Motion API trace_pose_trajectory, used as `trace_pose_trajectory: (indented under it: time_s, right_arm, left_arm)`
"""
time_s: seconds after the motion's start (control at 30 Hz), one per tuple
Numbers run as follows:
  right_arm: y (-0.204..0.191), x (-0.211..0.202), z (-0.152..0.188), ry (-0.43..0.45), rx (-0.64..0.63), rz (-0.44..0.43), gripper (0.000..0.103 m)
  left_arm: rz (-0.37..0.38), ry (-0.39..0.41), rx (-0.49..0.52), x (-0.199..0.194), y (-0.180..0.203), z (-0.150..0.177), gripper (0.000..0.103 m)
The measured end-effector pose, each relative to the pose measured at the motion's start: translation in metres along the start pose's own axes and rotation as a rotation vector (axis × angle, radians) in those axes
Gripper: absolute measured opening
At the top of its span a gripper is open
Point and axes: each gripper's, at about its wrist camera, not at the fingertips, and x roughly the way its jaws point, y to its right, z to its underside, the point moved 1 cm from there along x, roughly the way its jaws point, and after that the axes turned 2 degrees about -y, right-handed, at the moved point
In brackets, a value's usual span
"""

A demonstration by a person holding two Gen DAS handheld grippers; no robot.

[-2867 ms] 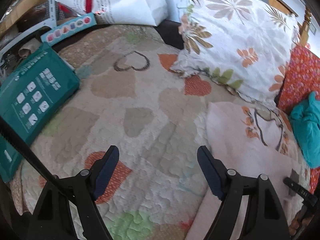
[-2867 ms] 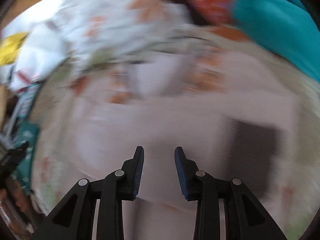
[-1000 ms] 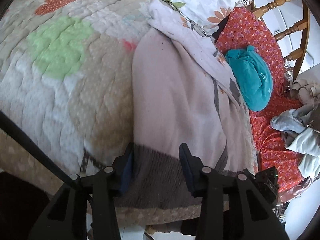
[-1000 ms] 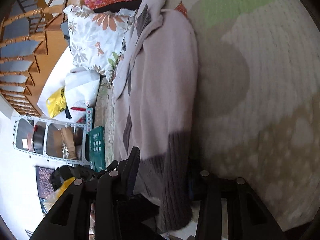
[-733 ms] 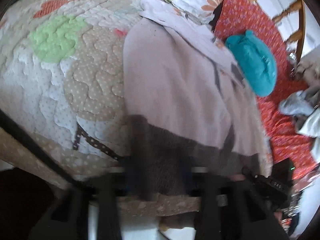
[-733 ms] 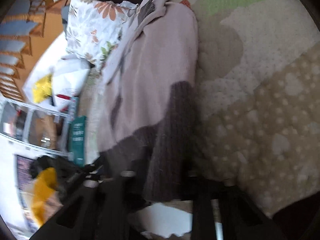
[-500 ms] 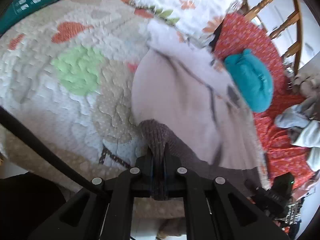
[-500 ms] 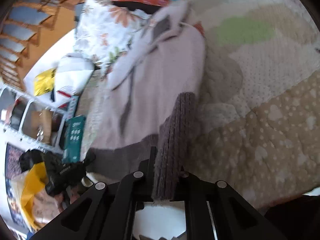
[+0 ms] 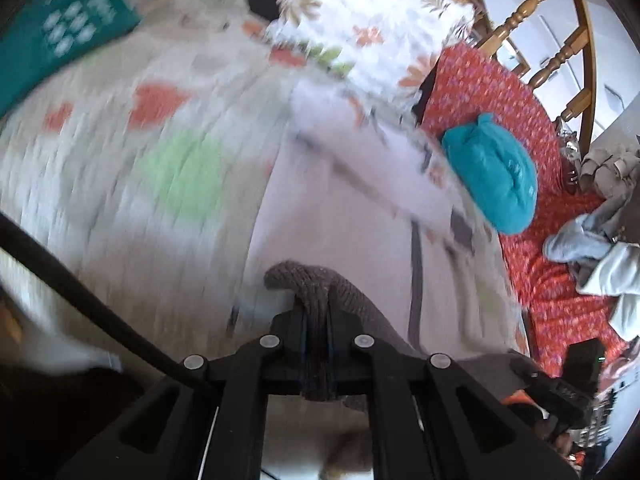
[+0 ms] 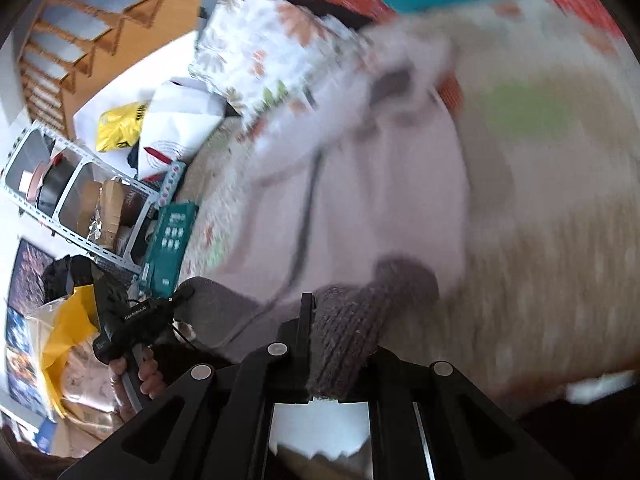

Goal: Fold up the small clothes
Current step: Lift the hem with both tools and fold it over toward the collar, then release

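My left gripper (image 9: 317, 332) is pinched tight on the grey ribbed hem (image 9: 316, 280) of the pale pink sweater (image 9: 340, 224), which lies spread on the heart-patterned quilt (image 9: 120, 152). To its left the quilt lies bare as far as the green box (image 9: 52, 40) at the far edge. A floral pillow (image 9: 360, 12) sits just beyond the sweater's top. Right of the sweater, a teal bundle (image 9: 492, 172) rests on red floral cloth (image 9: 500, 88), with grey clothes (image 9: 592, 240) heaped near. My right gripper (image 10: 340, 344) clamps the hem's other corner (image 10: 360, 312). Metal shelving (image 10: 80, 200) holds boxes left of the bed.
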Motion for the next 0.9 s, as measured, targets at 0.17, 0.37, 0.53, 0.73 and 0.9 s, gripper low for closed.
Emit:
trace_pose_trajectory:
  time_s: [0.17,0.37,0.53,0.73,0.9]
  right_arm:
    - [-0.025,0.001,-0.071,0.099,-0.07,0.04,0.007]
    - [-0.026,0.048,-0.153,0.138,-0.085,0.122,0.007]
    - [0.003,0.101,-0.196,0.095,-0.073,0.202,0.007]
    - [0.049,0.142,-0.241,0.094,-0.013,0.186,0.015]
    - [0.062,0.132,-0.258,0.191,0.009,0.258,0.066]
  left_arm:
    - [-0.012,0.094,0.018,0.033,0.03,-0.086,0.007]
    - [-0.059,0.126,-0.013,0.091,0.042,-0.163,0.007]
    - [-0.122,0.088,-0.002,0.153,0.038,-0.202,0.007]
    - [-0.189,0.033,-0.014,0.203,0.037,-0.224,0.012]
    - [-0.209,0.039,-0.035,0.197,0.039,-0.22,0.051]
